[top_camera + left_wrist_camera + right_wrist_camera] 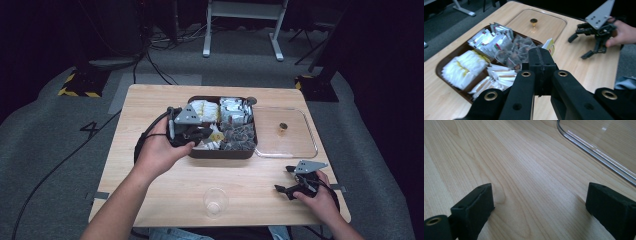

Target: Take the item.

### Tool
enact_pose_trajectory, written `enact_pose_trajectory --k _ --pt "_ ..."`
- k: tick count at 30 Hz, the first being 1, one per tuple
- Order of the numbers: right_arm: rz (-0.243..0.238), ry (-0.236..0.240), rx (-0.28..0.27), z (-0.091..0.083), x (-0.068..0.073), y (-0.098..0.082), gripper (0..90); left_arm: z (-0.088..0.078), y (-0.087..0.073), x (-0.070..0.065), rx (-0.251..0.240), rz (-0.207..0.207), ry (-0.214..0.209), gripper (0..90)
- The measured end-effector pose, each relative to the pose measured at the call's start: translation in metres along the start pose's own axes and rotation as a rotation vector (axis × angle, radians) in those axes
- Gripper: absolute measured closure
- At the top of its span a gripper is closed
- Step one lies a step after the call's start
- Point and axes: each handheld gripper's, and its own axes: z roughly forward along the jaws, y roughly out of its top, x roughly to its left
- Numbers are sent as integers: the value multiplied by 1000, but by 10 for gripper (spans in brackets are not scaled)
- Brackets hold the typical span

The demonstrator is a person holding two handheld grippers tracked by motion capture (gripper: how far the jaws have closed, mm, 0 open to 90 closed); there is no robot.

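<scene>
High view, pale wood table point(165, 190), grey carpet point(45, 135), left gripper point(200, 134) jaws clenched, right gripper point(286, 179) released.

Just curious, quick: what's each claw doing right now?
Left gripper: closed, gripping a yellow-and-white packet.
Right gripper: open, empty, resting on the table.

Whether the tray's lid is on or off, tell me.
Off: the clear lid lies flat on the table beside the tray, leaving its packets uncovered.
</scene>
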Motion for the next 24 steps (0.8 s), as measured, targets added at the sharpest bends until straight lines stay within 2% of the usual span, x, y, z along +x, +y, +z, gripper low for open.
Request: enact_pose_trajectory --k 9,16,24 --pt "1 -1 0 0 0 0 79 2 -20 -20 -8 1 -36 900" --pt "1 -1 0 0 0 0 79 5 -30 -35 -9 28 -83 900" --pt "3 -2 0 0 0 0 79 14 -53 -53 -21 20 -145 900"
